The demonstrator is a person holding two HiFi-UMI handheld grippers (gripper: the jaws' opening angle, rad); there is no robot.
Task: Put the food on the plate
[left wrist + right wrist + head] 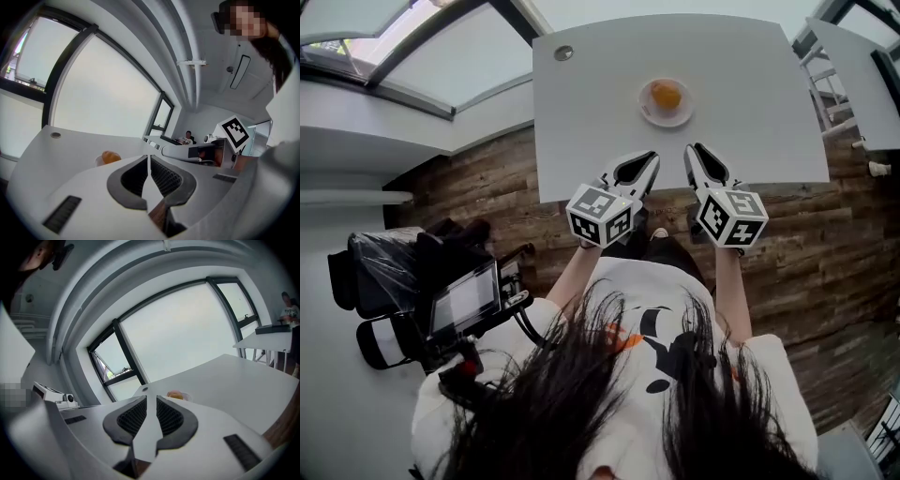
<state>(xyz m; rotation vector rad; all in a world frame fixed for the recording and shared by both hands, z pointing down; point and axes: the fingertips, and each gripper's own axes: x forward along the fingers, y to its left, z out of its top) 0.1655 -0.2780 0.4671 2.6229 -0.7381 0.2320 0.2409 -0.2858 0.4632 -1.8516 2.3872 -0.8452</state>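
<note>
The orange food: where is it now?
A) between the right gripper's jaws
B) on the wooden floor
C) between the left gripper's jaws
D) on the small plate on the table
D: the head view shows the orange food lying on the plate on the white table.

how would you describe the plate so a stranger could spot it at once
Find the large white table in the middle of the head view. Near its centre sits a small round white plate. Unlike the grey grommet in the corner, it has orange food on it.
</note>
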